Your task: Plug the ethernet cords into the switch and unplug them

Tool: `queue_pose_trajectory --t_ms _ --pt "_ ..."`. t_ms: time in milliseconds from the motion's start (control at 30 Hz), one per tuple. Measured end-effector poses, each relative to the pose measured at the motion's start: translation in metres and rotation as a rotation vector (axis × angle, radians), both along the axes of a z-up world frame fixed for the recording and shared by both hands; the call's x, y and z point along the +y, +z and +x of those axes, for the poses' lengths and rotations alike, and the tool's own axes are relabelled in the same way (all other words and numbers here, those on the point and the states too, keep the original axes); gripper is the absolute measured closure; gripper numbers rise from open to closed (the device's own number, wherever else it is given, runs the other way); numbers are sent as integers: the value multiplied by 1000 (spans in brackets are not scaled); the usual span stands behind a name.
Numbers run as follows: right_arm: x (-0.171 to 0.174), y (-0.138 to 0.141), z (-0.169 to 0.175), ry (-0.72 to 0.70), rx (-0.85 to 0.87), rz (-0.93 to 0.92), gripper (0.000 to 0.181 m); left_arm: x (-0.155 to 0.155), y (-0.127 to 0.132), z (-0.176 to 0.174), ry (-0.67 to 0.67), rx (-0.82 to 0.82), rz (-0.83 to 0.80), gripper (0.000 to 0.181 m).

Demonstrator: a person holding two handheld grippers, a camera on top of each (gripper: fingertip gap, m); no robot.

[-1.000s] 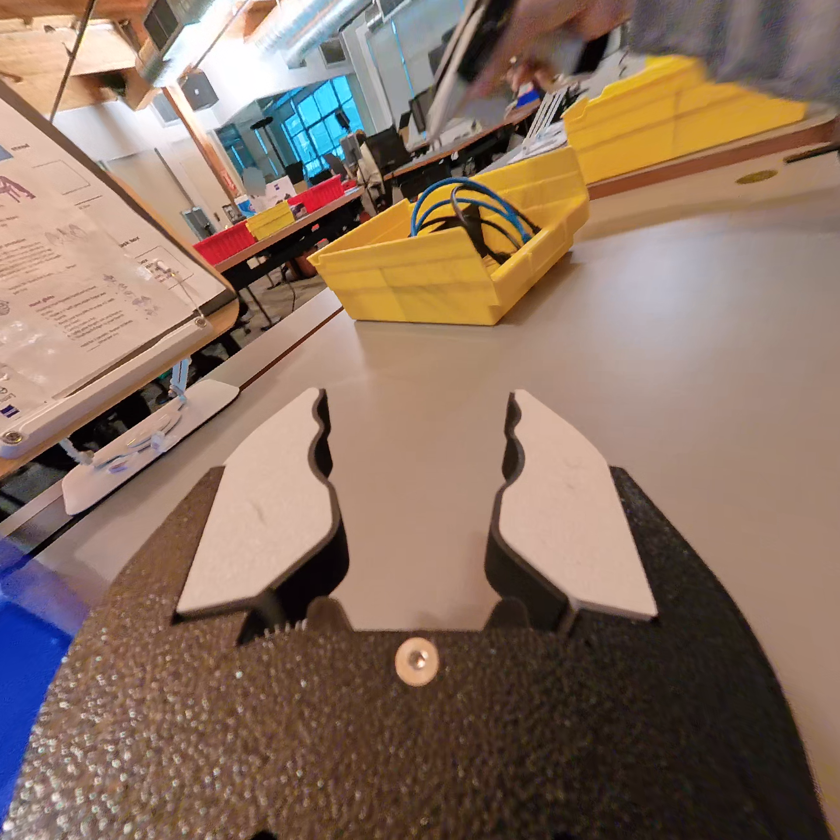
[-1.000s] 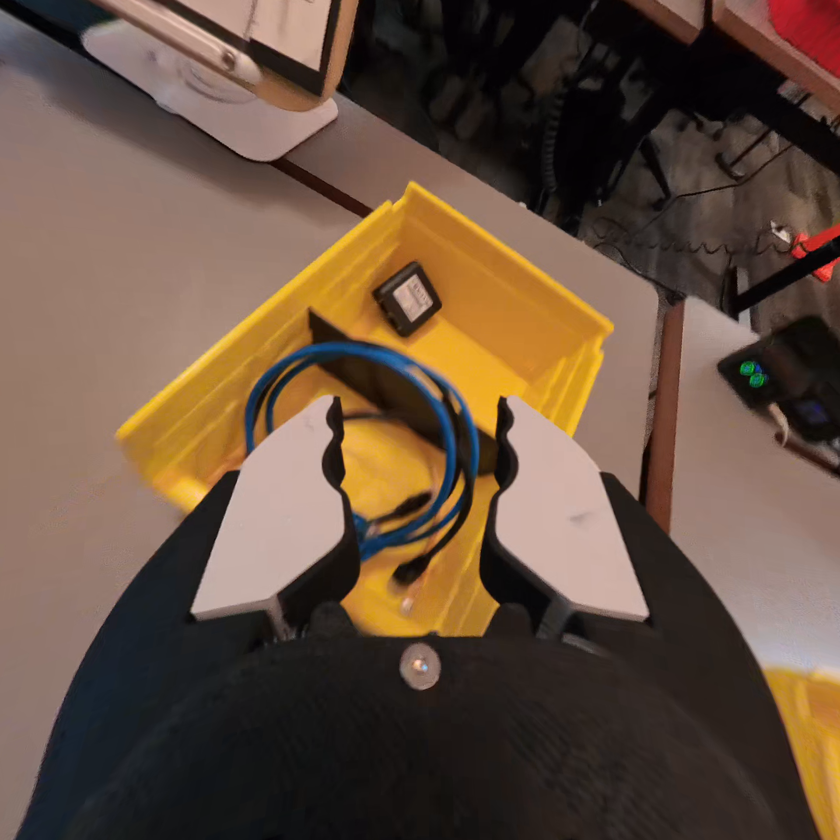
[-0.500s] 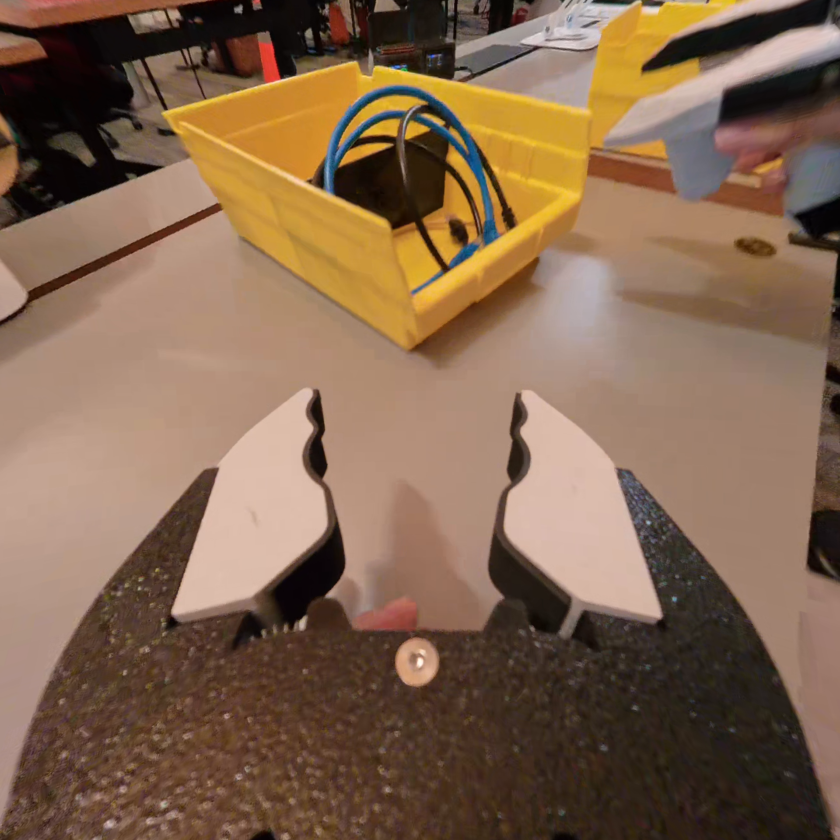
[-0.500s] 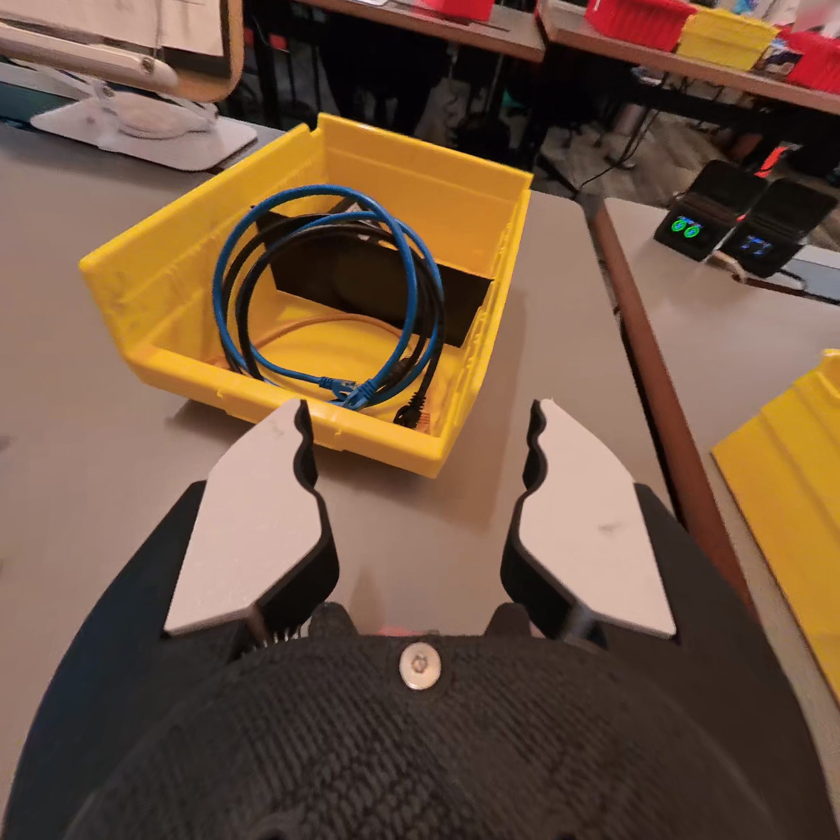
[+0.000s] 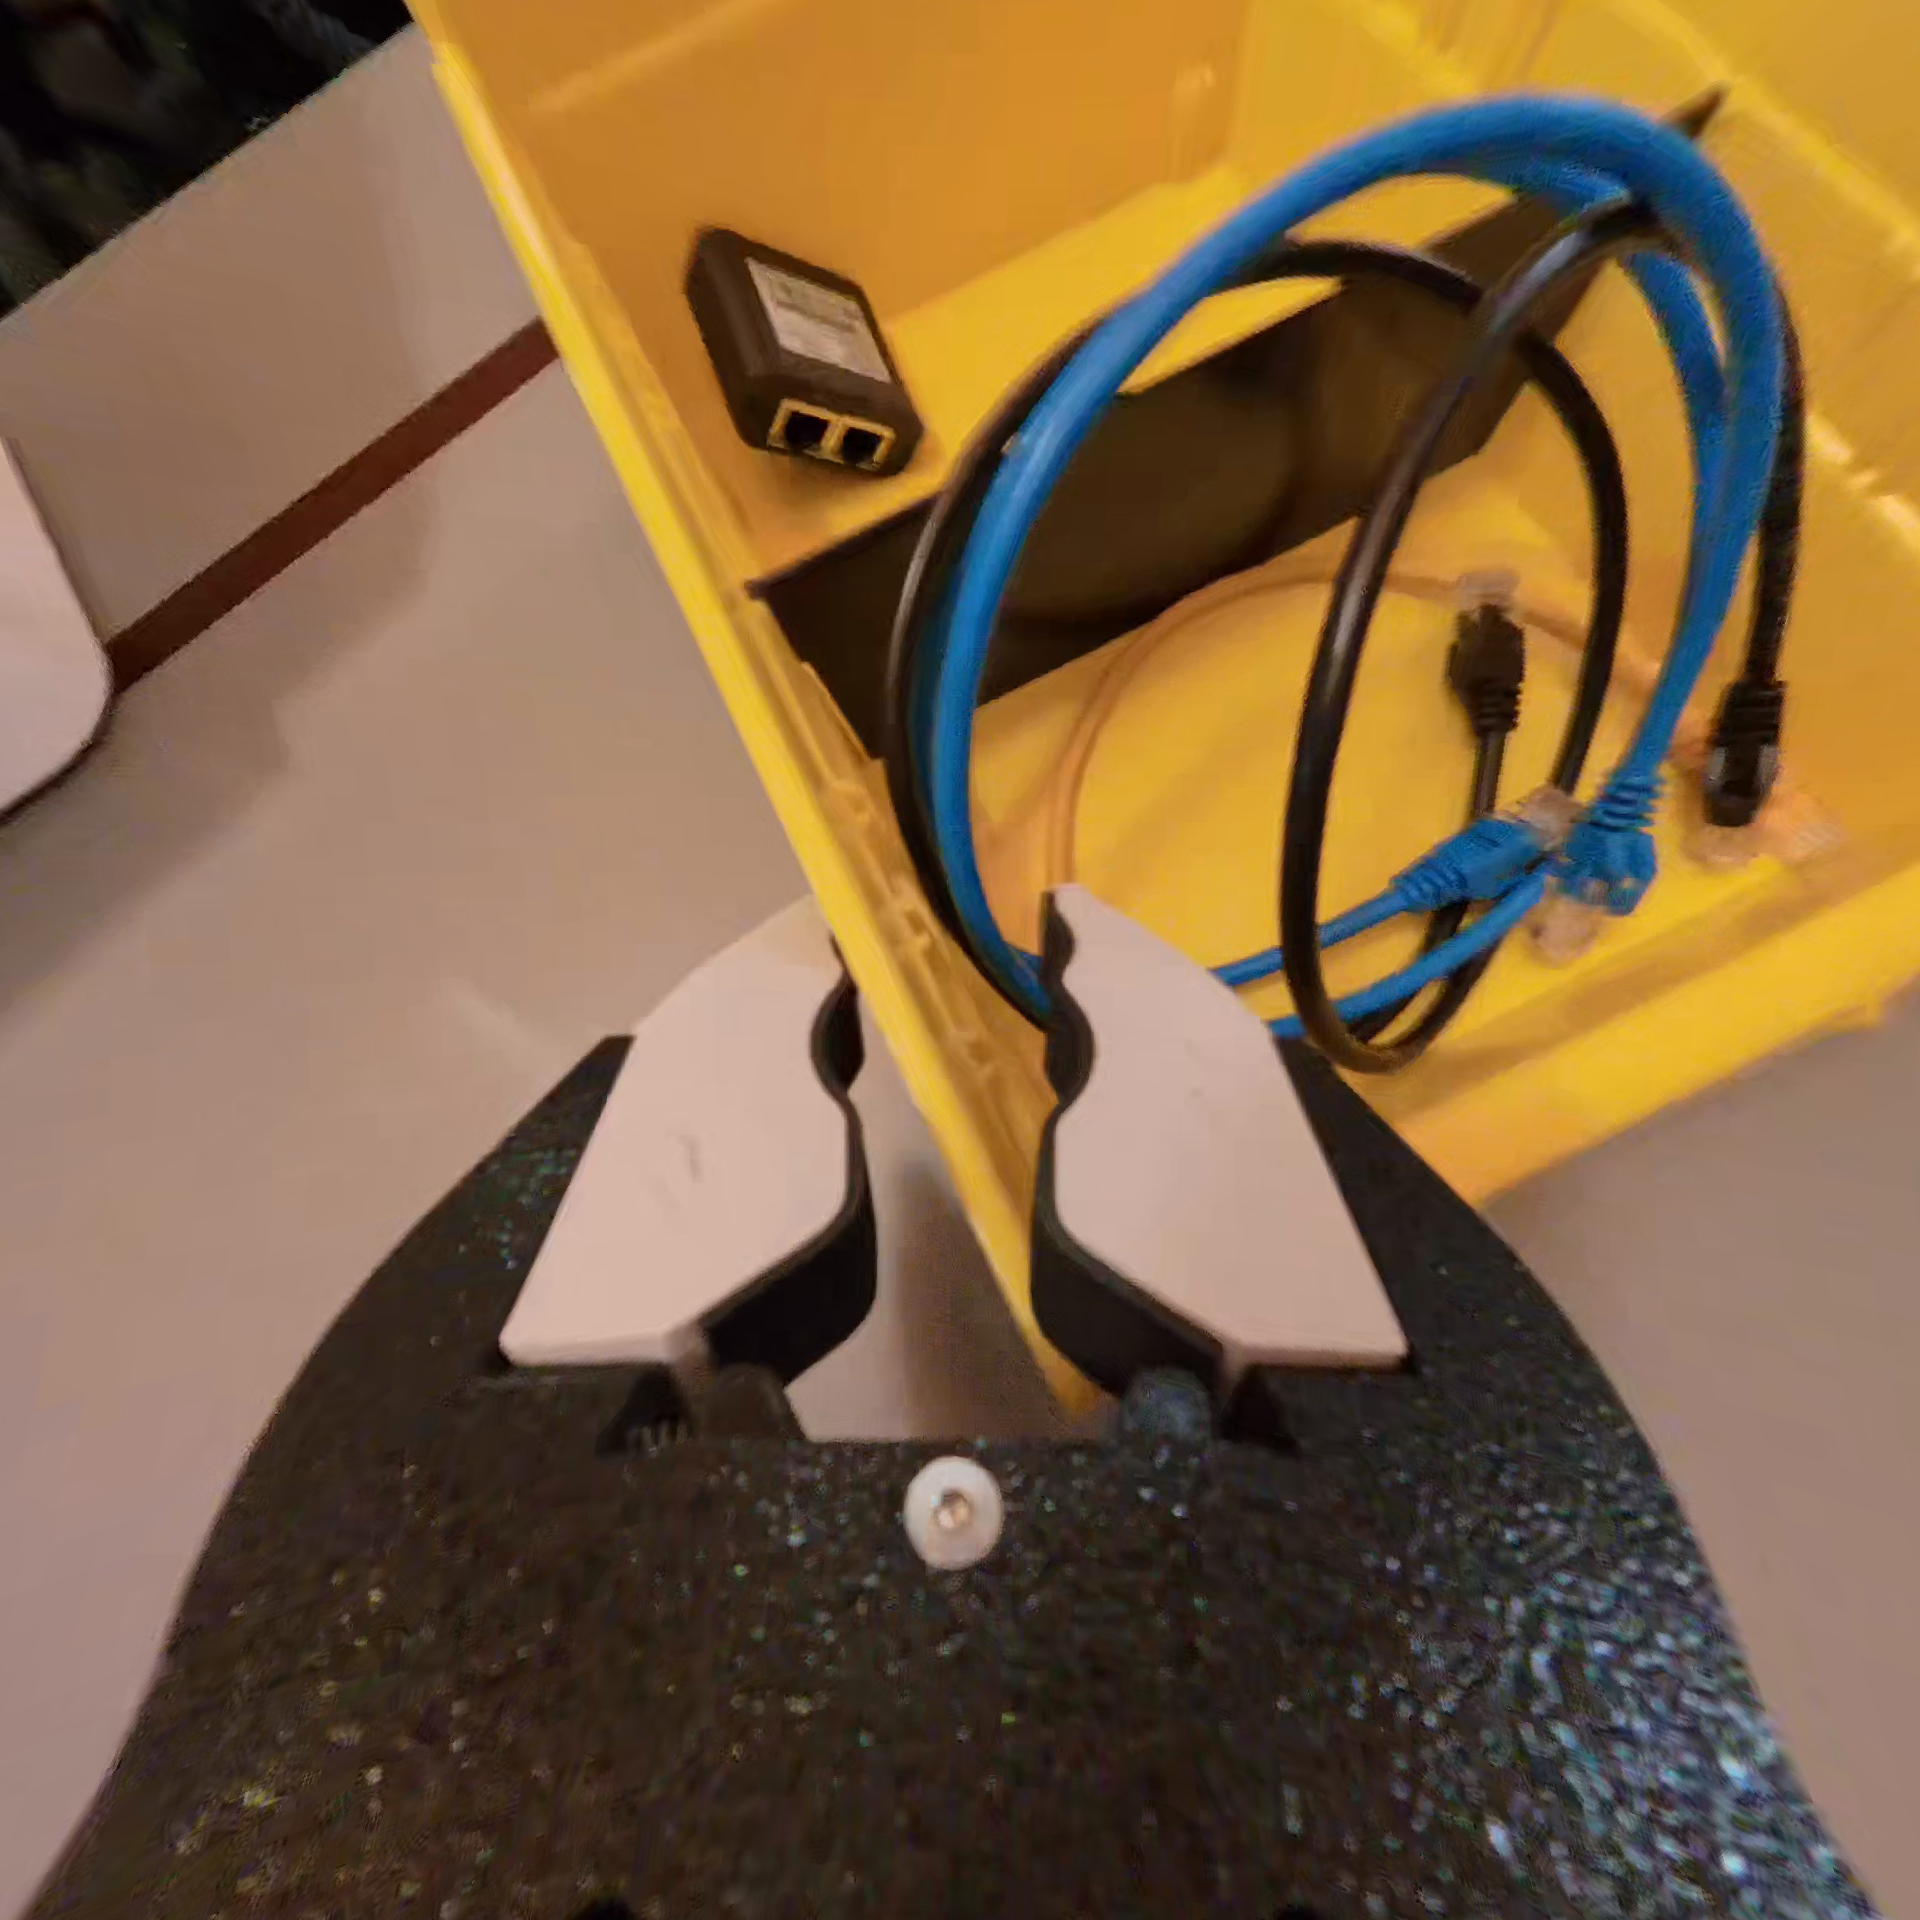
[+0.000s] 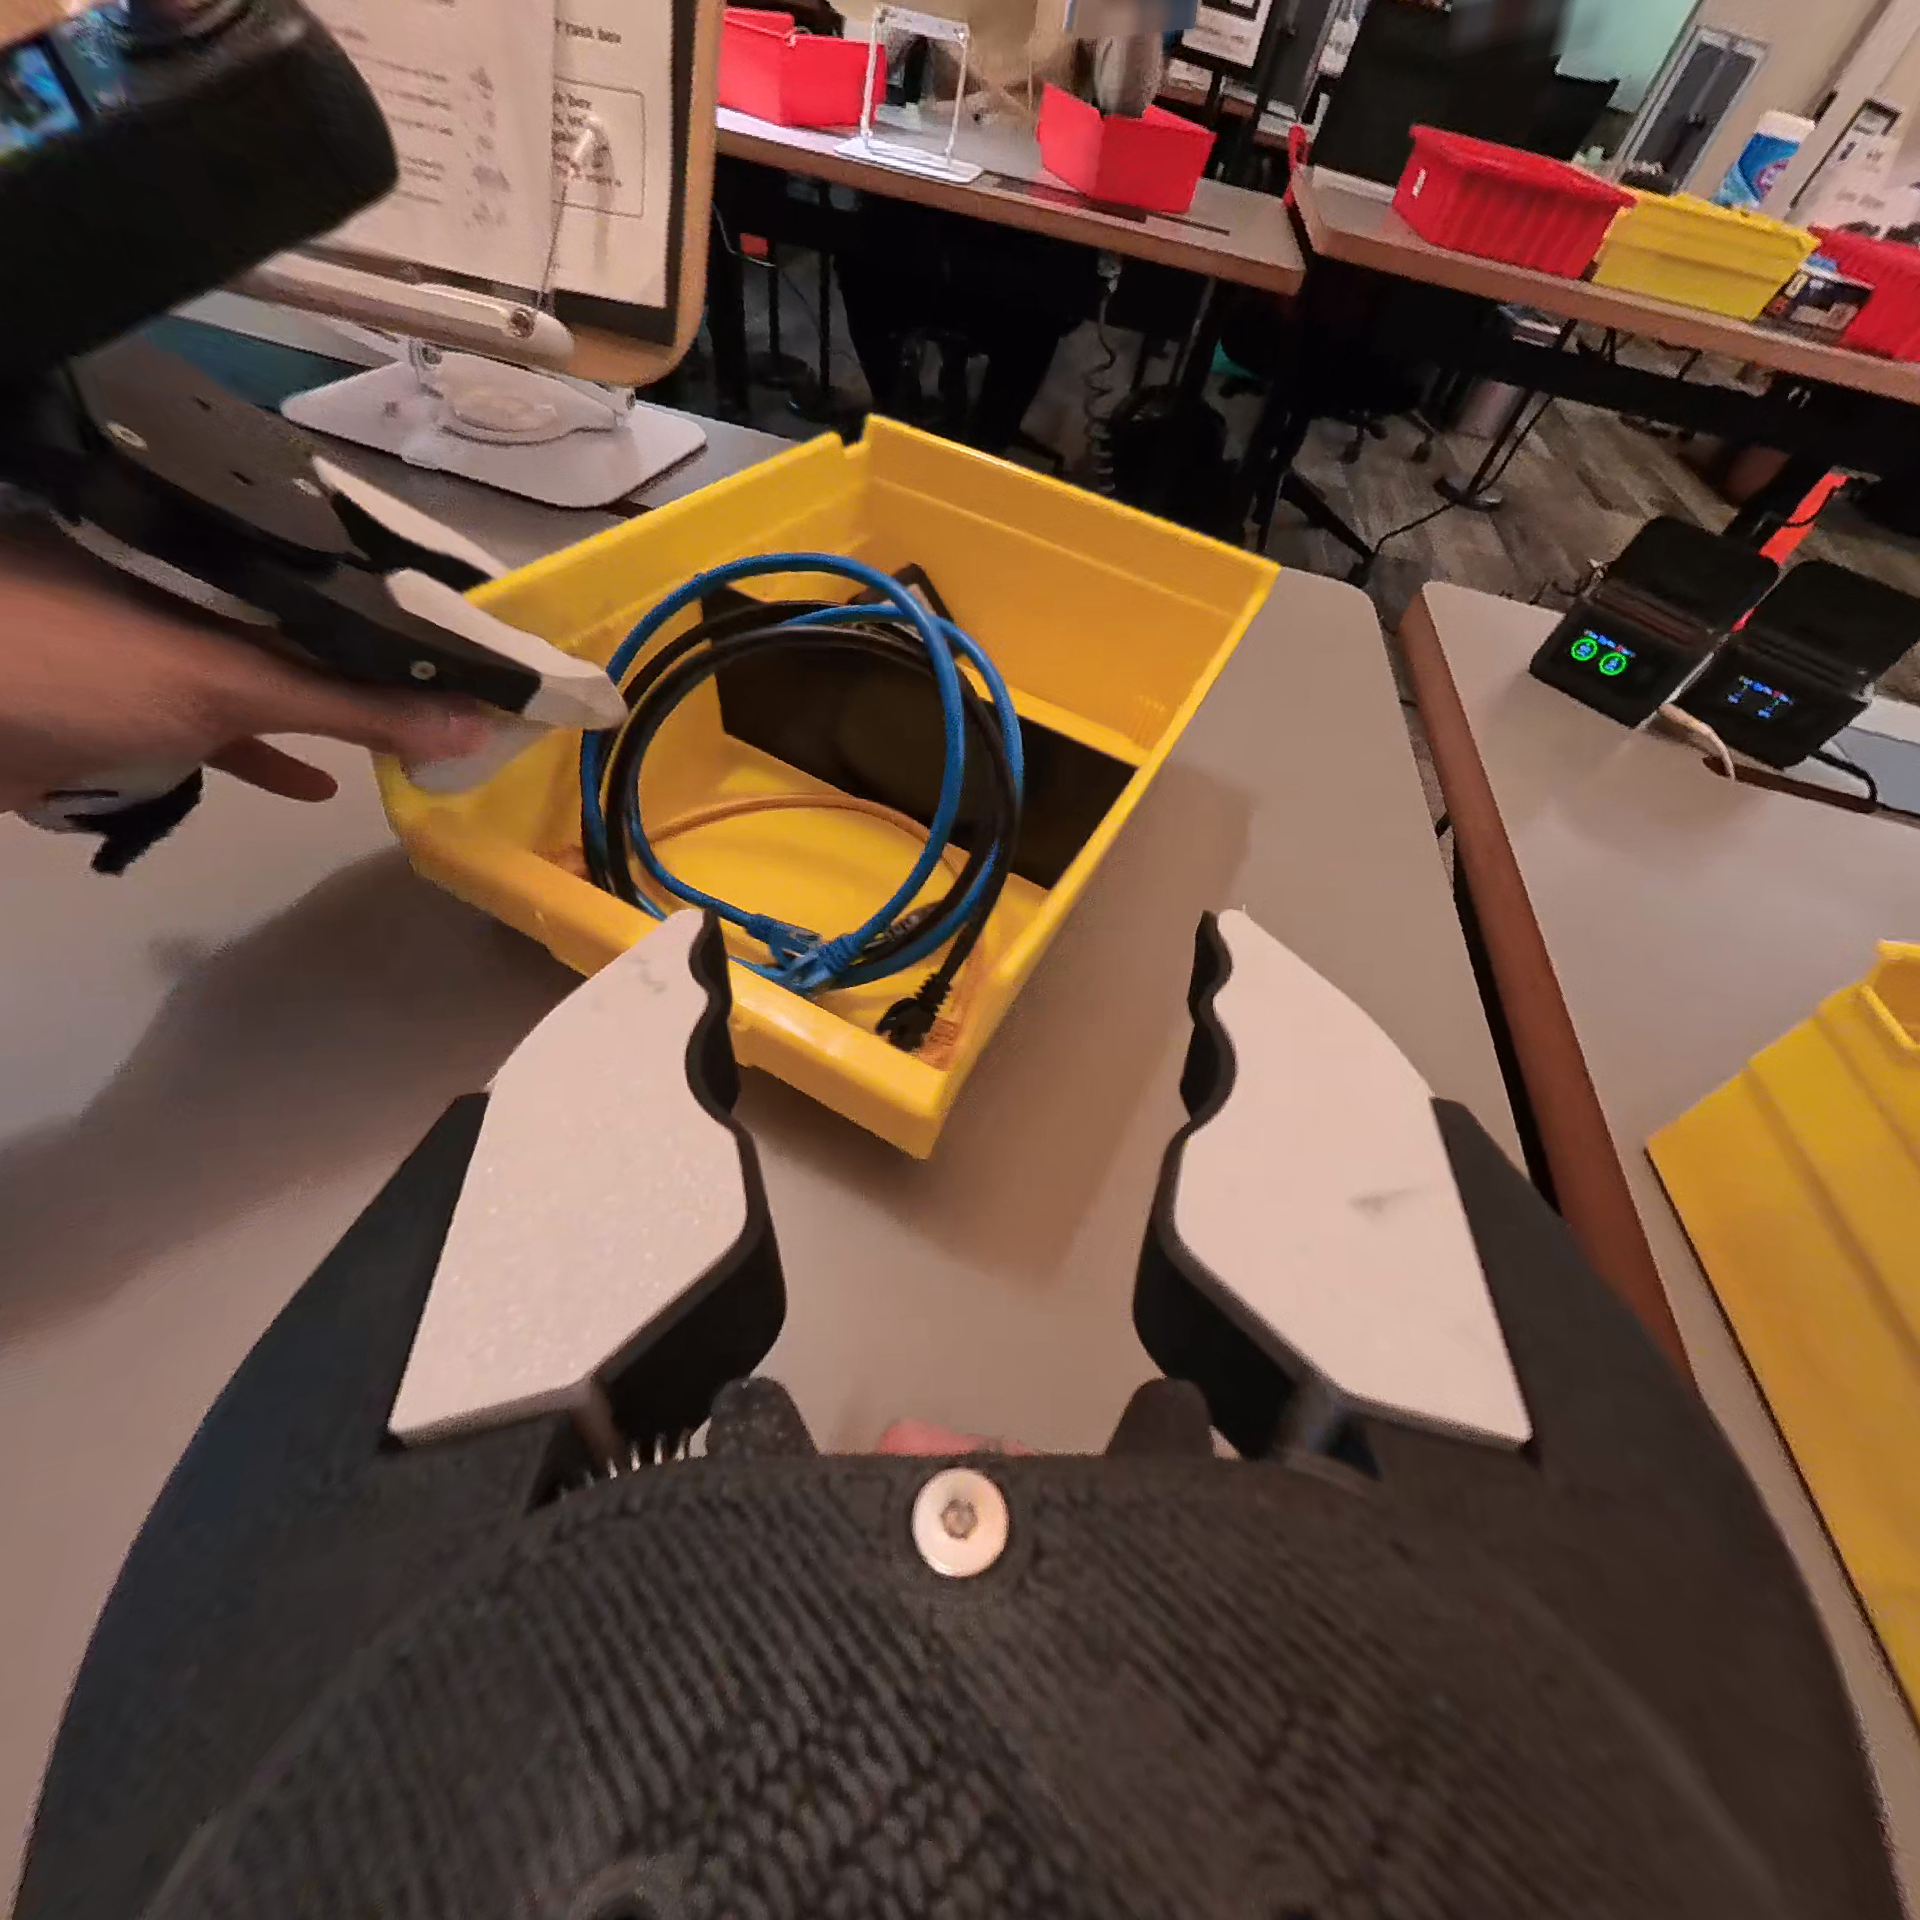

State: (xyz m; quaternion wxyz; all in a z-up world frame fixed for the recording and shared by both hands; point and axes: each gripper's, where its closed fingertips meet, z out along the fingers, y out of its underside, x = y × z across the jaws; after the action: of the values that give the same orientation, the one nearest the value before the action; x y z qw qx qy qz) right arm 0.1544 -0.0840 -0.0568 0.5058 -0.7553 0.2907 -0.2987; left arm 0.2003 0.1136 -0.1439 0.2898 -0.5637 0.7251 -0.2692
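Note:
A yellow bin (image 6: pixel 1091 613) on the grey table holds coiled blue cords (image 6: pixel 956 707), black cords (image 6: pixel 997 831) and an orange cord (image 6: pixel 790 805) in front of a black divider (image 6: pixel 914 727). In the left wrist view, the small black switch (image 5: pixel 800 353) with two ports lies behind the divider (image 5: pixel 1143 499). My left gripper (image 5: pixel 945 966) straddles the bin's left wall (image 5: pixel 935 1091) and is shut on it, with the blue cord (image 5: pixel 1039 468) against the inner finger. It also shows in the right wrist view (image 6: pixel 520 727). My right gripper (image 6: pixel 953 925) is open and empty above the table, before the bin's front.
A document stand (image 6: pixel 488 416) stands behind the bin at left. A second yellow bin (image 6: pixel 1818 1195) sits on the neighbouring table at right, past a brown seam (image 6: pixel 1507 935). Two black devices with lit displays (image 6: pixel 1662 644) stand at the back right.
My left gripper has moved forward to the bin and its fingers have narrowed onto the left wall. My right gripper has drawn back and up slightly, still open.

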Motion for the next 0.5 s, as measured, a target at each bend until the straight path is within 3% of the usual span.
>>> queue_pose_trajectory --t_ms 67,133,233,333,500 --pt "2 0 -2 11 1 -12 96 18 0 3 37 -34 52 165" --pt "4 2 -5 26 2 -10 97 26 0 -5 15 -24 -37 168" --pt "6 12 -11 42 -20 14 97 48 0 -37 -24 -27 -40 169" --pt "14 21 -18 70 -28 46 96 74 0 -91 -91 2 -70 169" --pt "48 20 -33 141 -7 58 88 122 0 -210 -241 52 -110 170"
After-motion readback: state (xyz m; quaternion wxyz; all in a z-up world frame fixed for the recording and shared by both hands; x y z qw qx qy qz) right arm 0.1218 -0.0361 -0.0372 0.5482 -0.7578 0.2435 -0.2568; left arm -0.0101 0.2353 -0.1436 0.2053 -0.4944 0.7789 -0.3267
